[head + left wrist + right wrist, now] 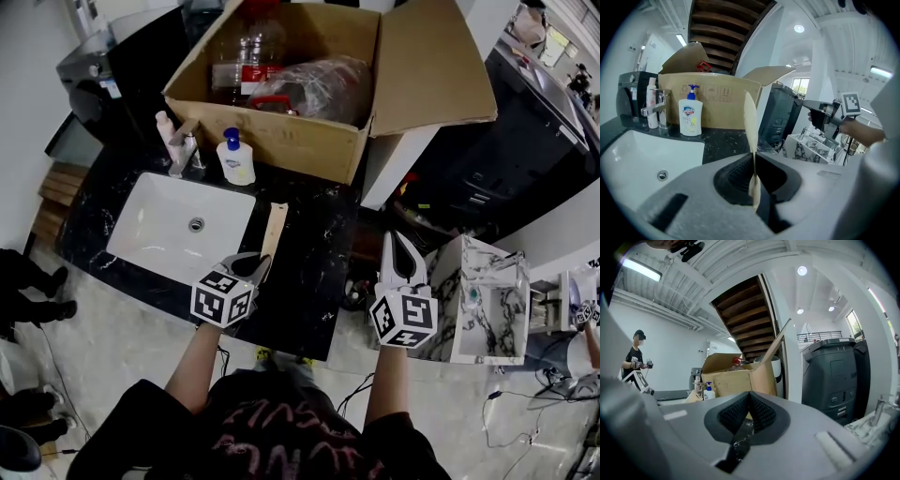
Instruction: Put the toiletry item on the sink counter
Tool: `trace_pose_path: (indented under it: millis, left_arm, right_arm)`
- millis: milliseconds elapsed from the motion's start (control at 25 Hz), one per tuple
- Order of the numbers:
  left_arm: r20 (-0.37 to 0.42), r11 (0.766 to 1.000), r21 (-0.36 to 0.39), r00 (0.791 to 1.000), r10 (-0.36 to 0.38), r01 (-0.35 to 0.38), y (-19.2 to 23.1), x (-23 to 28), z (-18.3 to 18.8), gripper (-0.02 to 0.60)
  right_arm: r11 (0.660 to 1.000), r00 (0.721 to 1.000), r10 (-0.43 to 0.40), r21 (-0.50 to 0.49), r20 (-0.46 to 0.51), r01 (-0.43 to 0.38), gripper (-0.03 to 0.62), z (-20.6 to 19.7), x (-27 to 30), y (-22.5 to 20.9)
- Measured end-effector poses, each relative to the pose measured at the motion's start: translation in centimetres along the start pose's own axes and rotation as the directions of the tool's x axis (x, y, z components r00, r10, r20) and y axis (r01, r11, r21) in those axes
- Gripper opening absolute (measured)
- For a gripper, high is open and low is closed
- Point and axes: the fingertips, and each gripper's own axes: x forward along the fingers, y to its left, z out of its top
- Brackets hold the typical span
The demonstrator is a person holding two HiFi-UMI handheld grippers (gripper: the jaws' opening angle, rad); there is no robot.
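Observation:
My left gripper (260,266) is shut on one end of a flat, thin beige toiletry item (274,231). The item's free end points toward the cardboard box over the black marble sink counter (309,272), just right of the white basin (178,225). In the left gripper view the item (750,126) stands edge-on between the closed jaws of the left gripper (753,161). My right gripper (397,251) hangs shut and empty off the counter's right edge; in the right gripper view its pads (740,411) meet with nothing between them.
A soap pump bottle (236,157), a faucet (184,150) and a small bottle (165,125) stand behind the basin. An open cardboard box (281,131) fills the counter's back. A marble-patterned cabinet (478,300) sits at the right. A person (635,359) stands far off.

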Motion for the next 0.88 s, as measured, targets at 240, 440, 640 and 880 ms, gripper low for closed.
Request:
trace_pose_path:
  millis: [240, 440, 640, 880]
  left_arm:
    - [-0.039, 1.0, -0.026, 0.999, -0.001, 0.0, 0.1, 0.8, -2.0, 0.02]
    - [-0.057, 0.999, -0.038, 0.998, 0.001, -0.003, 0.1, 1.3, -3.0, 0.02]
    - [-0.068, 0.999, -0.047, 0.998, 0.0, -0.003, 0.3, 1.8, -3.4, 0.021]
    - [-0.085, 0.999, -0.047, 0.996, 0.002, -0.006, 0.3, 2.5, -3.8, 0.023]
  right_arm:
    - [1.0, 1.0, -0.004, 0.006, -0.018, 0.005, 0.012, -0.9, -0.2, -0.4]
    - [1.0, 1.0, -0.005, 0.007, -0.03, 0.005, 0.012, -1.4, -0.4, -0.6]
    - [1.0, 0.999, -0.012, 0.01, -0.038, 0.013, 0.012, -1.7, -0.7, -1.1]
    - [1.0, 0.999, -0.016, 0.013, -0.05, 0.017, 0.012, -2.1, -1.0, -1.7]
